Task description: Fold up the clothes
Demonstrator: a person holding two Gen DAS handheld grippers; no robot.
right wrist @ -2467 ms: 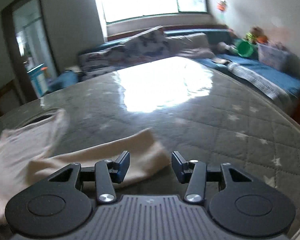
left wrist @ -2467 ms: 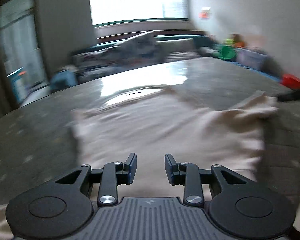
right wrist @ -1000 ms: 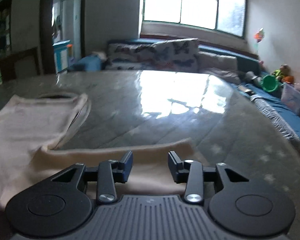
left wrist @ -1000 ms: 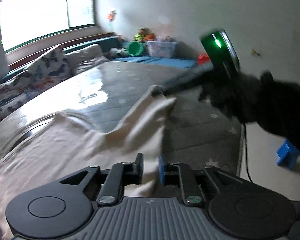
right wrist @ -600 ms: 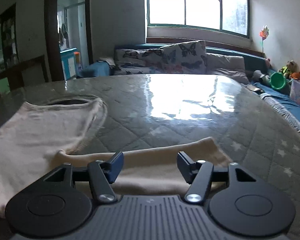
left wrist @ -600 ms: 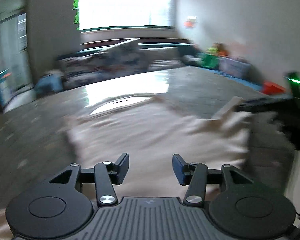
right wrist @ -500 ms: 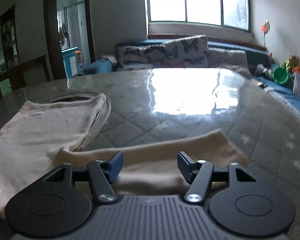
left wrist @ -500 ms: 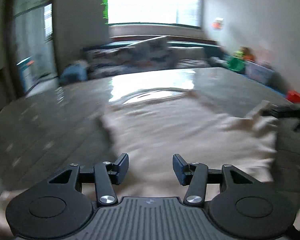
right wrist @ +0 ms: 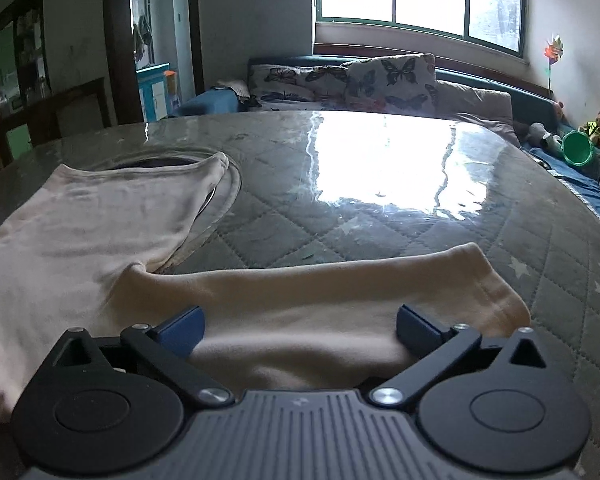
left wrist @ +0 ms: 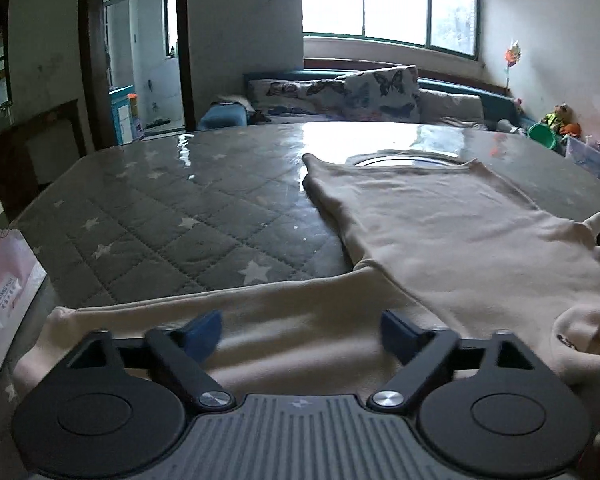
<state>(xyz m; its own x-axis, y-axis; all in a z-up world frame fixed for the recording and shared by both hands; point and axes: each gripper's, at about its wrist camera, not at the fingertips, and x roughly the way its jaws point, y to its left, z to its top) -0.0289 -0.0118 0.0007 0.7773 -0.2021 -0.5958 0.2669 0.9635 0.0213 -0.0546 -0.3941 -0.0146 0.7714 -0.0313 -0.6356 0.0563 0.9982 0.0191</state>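
A cream long-sleeved top (left wrist: 452, 240) lies spread flat on a grey quilted mattress (left wrist: 172, 216) with white stars. Its body runs toward the far edge of the mattress, and its two sleeves lie stretched out along the near edge, one to each side.

The left tool (left wrist: 300, 330) hangs just over the left sleeve (left wrist: 228, 320). Its two blue tips are far apart and have just been opening. The sleeve lies under the gap, but nothing pinches it. The right tool (right wrist: 300, 328) hangs over the right sleeve (right wrist: 340, 292) in the same way. Its tips are wide apart too, have just been opening, and hold nothing.

I think each sleeve needs to be picked up next and folded in over the body.

Some things could go wrong here:
- The tips could close too high and grab only air, because the cloth lies so flat.
- The tips could dig into the mattress cover and pinch that too.
- One tool could lift sooner than the other and drag the top crooked, so the body wrinkles.
- The left cuff (left wrist: 60, 316) lies near the left corner of the mattress. A small push could slide it off the edge.
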